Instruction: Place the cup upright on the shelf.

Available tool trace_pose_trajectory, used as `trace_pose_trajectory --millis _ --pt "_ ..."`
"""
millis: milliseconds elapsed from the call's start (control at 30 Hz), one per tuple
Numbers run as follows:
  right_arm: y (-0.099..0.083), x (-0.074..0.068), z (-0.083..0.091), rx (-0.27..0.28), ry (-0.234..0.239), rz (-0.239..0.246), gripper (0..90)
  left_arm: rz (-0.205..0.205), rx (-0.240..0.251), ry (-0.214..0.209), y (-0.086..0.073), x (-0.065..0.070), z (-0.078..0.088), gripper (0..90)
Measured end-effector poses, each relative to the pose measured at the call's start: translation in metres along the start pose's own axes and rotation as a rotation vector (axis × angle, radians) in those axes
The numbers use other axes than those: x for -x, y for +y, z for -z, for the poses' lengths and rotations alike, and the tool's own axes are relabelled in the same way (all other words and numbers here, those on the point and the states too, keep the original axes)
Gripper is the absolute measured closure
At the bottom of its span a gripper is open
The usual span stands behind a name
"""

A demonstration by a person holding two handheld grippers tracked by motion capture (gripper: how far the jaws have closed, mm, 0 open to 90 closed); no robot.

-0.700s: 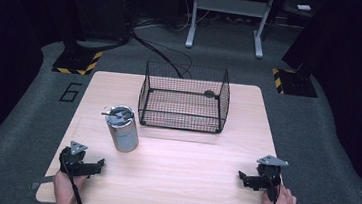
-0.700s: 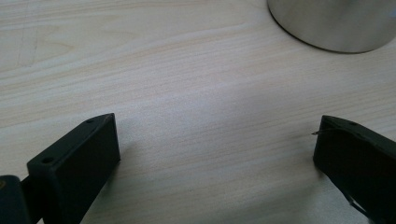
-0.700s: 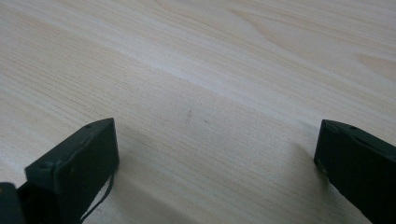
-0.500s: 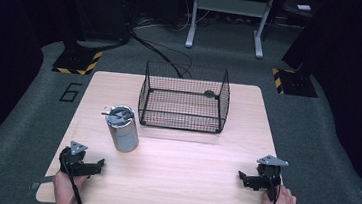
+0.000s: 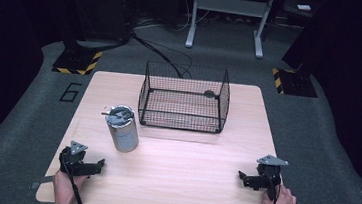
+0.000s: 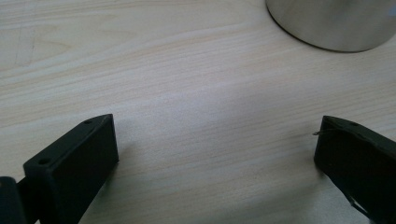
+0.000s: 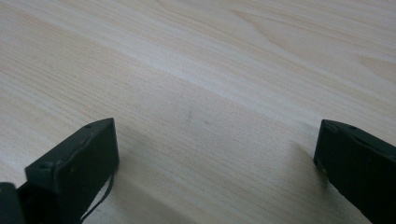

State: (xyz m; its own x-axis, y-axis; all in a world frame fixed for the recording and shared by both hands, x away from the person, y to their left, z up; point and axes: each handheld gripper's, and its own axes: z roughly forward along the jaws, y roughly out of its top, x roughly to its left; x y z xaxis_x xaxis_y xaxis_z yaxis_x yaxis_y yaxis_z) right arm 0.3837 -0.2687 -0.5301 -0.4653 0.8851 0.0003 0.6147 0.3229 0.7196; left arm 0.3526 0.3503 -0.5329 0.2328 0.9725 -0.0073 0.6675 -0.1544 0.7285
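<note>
A single white numeral "6" [image 5: 71, 92] is seen marked on the grey floor [image 5: 27, 117], just left of the bench [image 5: 171, 181].

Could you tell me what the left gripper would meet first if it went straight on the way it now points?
Probably the metal can: the left gripper is open, low over the table, and the can's base stands ahead, somewhat right of centre, so it might only graze it.

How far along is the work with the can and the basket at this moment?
Nothing looks done: the metal can stands upright on the table, in front of the wire basket. Nothing is in hand: left gripper and right gripper rest open near the table's front edge. Any gripping remains.
</note>
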Motion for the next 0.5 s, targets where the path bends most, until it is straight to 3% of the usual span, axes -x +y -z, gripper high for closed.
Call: trace_pose_trajectory --millis 133,500 --pt "0.0 0.0 0.0 0.0 0.001 0.0 0.0 -0.004 -0.009 -0.028 0.002 0.0 0.002 0.0" --pt "0.0 0.0 0.0 0.0 0.001 0.0 0.0 -0.019 0.053 -0.101 0.02 0.014 0.019 0.0"
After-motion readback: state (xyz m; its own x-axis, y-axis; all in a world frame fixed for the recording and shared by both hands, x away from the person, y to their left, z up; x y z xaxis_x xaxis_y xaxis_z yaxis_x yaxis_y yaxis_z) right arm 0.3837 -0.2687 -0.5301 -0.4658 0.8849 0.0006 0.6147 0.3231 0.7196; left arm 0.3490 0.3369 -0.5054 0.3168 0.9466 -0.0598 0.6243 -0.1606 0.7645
